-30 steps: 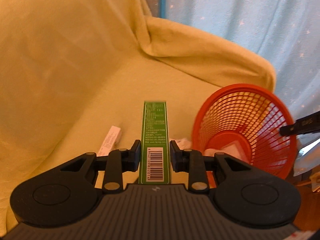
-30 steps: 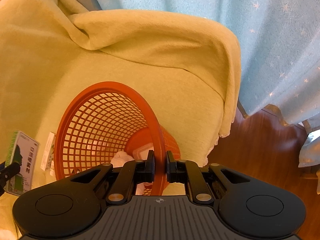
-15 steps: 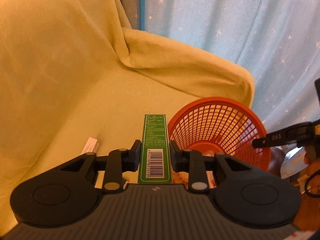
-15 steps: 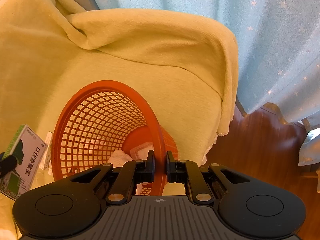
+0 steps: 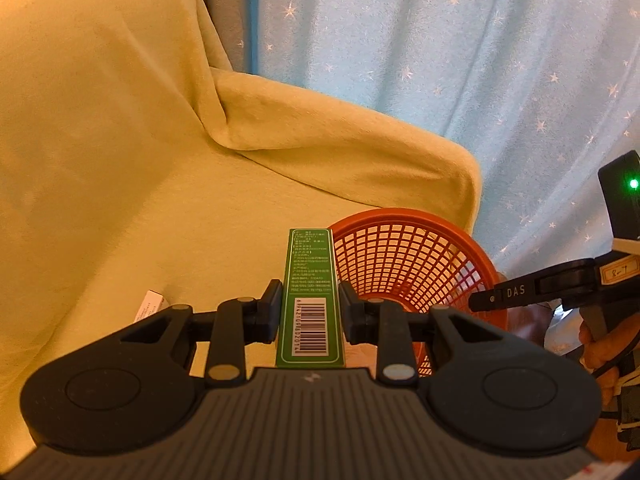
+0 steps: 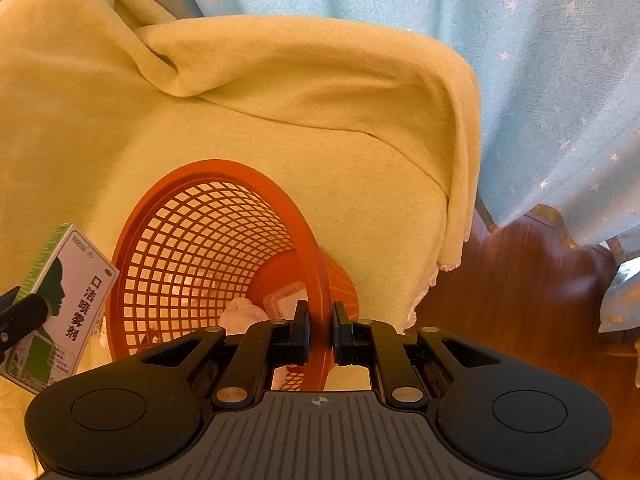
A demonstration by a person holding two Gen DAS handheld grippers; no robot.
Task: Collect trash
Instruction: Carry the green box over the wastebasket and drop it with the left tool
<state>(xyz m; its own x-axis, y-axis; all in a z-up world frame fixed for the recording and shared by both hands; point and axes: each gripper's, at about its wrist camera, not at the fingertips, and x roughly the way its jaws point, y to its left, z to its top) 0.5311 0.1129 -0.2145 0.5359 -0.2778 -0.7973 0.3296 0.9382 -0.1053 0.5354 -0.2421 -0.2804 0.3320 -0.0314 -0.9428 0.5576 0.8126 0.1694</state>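
Between the fingers of the left gripper (image 5: 310, 312) sits a green box (image 5: 311, 300), clamped on its two narrow sides with its barcode face up and its far end pointing toward twelve o'clock. From the right wrist view the same box (image 6: 60, 304) shows its white printed face at about nine o'clock, raised just beside the basket's mouth but not yet over it. The right gripper (image 6: 319, 330) is clenched on the near rim of the orange mesh basket (image 6: 208, 248), one finger inside the rim and one outside, holding it tipped so its opening faces the box. Down in the basket lie a crumpled white wad (image 6: 244, 312) and a clear plastic lid or tray (image 6: 286, 300), so some trash is already collected. Outward from the tools, the basket rests on a sofa draped in a yellow blanket (image 5: 120, 168). At about ten o'clock of the left gripper a small white carton (image 5: 149, 307) lies on the seat, apart from the basket, and it looks like the piece left to gather once the green box goes in. Behind the sofa hangs a pale blue star-print curtain (image 5: 440, 60), and wooden floor (image 6: 520, 288) shows at three o'clock in the right view.
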